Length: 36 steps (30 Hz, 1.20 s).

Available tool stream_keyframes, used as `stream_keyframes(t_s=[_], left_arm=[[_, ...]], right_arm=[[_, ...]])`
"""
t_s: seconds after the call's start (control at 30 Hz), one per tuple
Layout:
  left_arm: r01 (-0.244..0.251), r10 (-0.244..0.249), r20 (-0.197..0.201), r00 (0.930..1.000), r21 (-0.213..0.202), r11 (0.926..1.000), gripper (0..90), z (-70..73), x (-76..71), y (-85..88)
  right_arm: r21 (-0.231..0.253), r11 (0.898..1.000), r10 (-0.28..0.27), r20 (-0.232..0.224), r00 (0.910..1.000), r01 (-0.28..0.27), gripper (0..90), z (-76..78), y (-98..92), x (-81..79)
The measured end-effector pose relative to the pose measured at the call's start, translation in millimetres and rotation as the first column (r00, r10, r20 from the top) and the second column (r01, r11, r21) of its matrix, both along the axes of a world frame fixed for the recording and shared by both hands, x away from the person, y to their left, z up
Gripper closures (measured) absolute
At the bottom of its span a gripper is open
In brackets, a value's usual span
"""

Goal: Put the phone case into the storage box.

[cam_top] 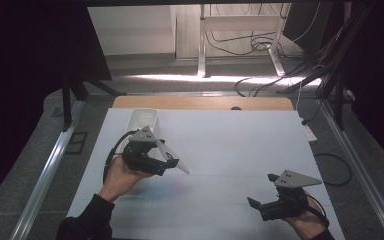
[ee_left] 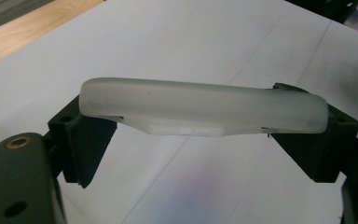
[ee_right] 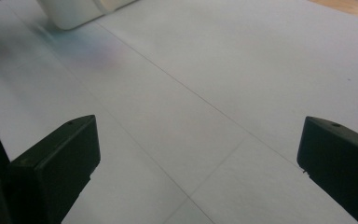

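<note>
My left gripper (cam_top: 171, 163) is shut on a frosted, translucent plastic piece (ee_left: 200, 109), long and slightly curved, which spans from one black jaw to the other above the white table. In the high view the piece (cam_top: 174, 156) shows as a pale sliver by the jaws. A white rectangular container (cam_top: 143, 121) stands just behind that hand, and its corner (ee_right: 70, 11) sits at the top left of the right gripper view. My right gripper (cam_top: 262, 190) is low at the front right. Its jaws (ee_right: 200, 154) stand wide open with only bare table between them.
A white sheet (cam_top: 230, 145) covers the table, with a strip of bare wood (cam_top: 205, 102) along the far edge. Beyond it are a dark floor, metal rails at both sides, stand legs and loose cables (cam_top: 260, 45).
</note>
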<state>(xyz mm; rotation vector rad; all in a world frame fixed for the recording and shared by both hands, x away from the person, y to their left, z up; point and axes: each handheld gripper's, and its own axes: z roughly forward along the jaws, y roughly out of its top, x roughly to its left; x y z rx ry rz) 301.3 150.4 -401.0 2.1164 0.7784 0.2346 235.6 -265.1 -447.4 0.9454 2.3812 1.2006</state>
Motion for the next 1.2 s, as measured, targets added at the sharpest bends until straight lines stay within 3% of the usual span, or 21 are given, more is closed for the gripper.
stream_keyframes(t_s=[0.4, 0.73, 1.2], left_arm=[[-0.056, 0.057, -0.009, 0.9984, 0.031, 0.9979, 17.3, 13.0, 13.1, 9.4], [-0.097, 0.097, -0.013, 0.9952, 0.046, 0.9943, 17.3, 22.6, 21.9, 17.3], [-0.156, 0.157, -0.006, 0.9876, 0.069, 0.9854, 17.3, 37.3, 32.9, 31.9]], right_arm=[[-0.052, 0.995, -0.083, 0.004, 0.9965, 0.083, 0.0, -3.9, -16.6, -2.8], [-0.050, 0.987, -0.154, -0.012, 0.9879, 0.154, 0.0, -4.2, -29.9, -5.3], [-0.078, 0.976, -0.205, -0.002, 0.9789, 0.204, 0.0, -5.3, -42.7, -14.9]])
